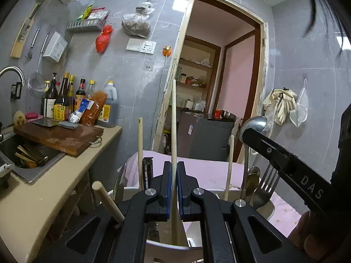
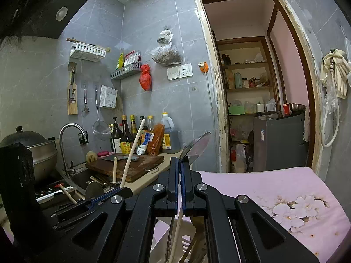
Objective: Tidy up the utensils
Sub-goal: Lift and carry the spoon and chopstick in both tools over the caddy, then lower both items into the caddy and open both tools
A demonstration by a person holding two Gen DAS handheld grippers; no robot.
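In the left wrist view my left gripper [image 1: 174,169] is shut on a long pale wooden stick [image 1: 174,120] that stands upright, its lower end inside a white utensil holder [image 1: 129,191]. More wooden sticks [image 1: 140,149], a fork [image 1: 266,184] and a spoon also stand in the holder. My right gripper [image 2: 180,164] is shut on a metal spoon [image 2: 196,145], bowl upward. That spoon [image 1: 254,124] and the right gripper [image 1: 261,139] appear at the right of the left wrist view. The left gripper [image 2: 122,191] shows low left in the right wrist view.
The holder stands on a table with a pink floral cloth [image 2: 285,188]. To the left are a counter with a wooden cutting board [image 1: 57,137], sauce bottles [image 1: 65,100] and a sink [image 1: 28,153] with chopsticks in it. An open doorway [image 1: 219,87] lies ahead.
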